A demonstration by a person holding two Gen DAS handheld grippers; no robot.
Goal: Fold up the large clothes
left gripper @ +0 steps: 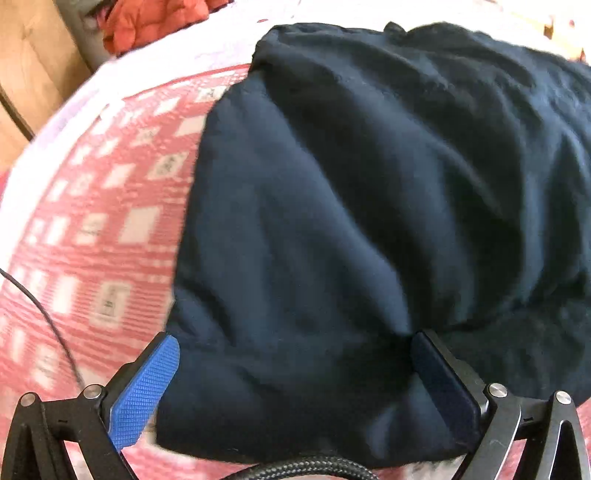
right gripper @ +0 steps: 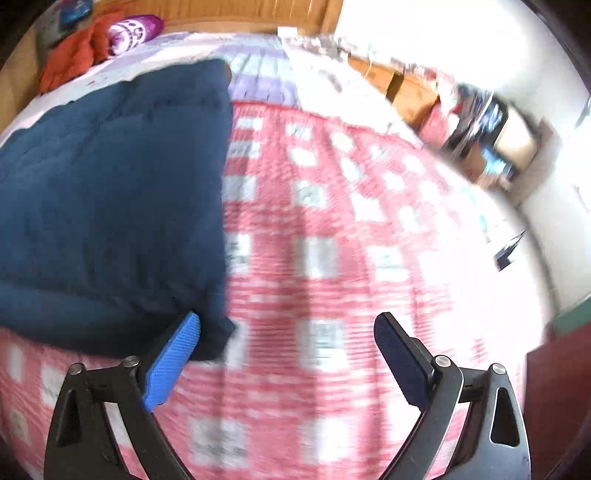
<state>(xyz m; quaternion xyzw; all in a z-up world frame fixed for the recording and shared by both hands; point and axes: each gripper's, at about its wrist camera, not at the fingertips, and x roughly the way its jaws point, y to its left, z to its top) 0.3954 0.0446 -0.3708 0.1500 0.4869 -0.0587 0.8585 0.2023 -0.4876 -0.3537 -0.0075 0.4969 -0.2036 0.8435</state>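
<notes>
A large dark navy garment point(left gripper: 369, 206) lies folded into a thick rectangle on a red-and-white checked bedspread point(left gripper: 92, 221). My left gripper point(left gripper: 293, 343) is open, its blue-padded fingers point(left gripper: 147, 391) spread over the garment's near corner, with cloth lying between them but not pinched. In the right wrist view the same garment point(right gripper: 110, 199) fills the left half. My right gripper point(right gripper: 288, 325) is open over the bare bedspread point(right gripper: 332, 258), its left finger point(right gripper: 173, 362) just beside the garment's near right corner. Both views are motion-blurred.
An orange-red quilted cloth point(left gripper: 155, 22) and a purple-white pillow point(right gripper: 135, 31) lie at the bed's far end by a wooden headboard point(right gripper: 221, 14). A thin black cable point(left gripper: 48, 317) crosses the bedspread at left. Cardboard boxes and clutter point(right gripper: 472, 122) stand beyond the bed's right edge.
</notes>
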